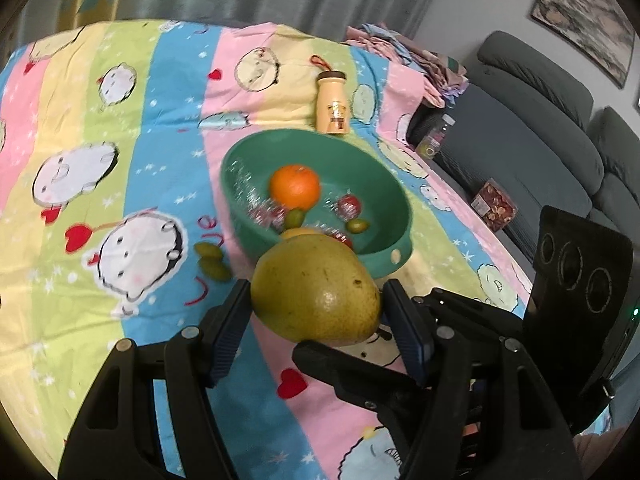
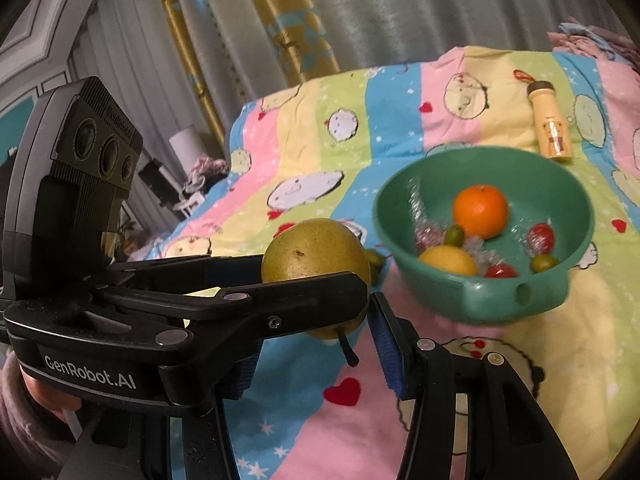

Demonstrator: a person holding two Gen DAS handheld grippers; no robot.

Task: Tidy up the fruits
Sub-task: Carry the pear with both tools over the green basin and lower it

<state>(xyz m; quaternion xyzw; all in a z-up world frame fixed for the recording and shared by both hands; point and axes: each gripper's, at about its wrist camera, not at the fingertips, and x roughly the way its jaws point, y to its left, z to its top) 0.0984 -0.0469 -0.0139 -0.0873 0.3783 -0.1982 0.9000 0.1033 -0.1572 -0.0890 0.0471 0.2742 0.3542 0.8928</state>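
Observation:
My left gripper (image 1: 316,300) is shut on a large yellow-green pear (image 1: 318,290) and holds it above the bedspread, just in front of a green bowl (image 1: 240,216). The bowl holds an orange (image 1: 295,186), a yellow fruit (image 2: 448,261), small red fruits (image 1: 349,205) and small green ones (image 1: 357,225). Two small green fruits (image 1: 212,261) lie on the cloth left of the bowl. In the right wrist view the left gripper (image 2: 316,284) grips the pear (image 2: 312,250), stem down. My right gripper (image 2: 312,356) is open and empty, just below and behind the pear.
A cream bottle with a brown cap (image 1: 332,104) lies behind the bowl. The striped cartoon bedspread (image 1: 120,160) covers the surface. A grey sofa (image 1: 540,128) with a small box (image 1: 494,206) and a jar (image 1: 434,136) stands to the right. Curtains (image 2: 280,20) hang behind.

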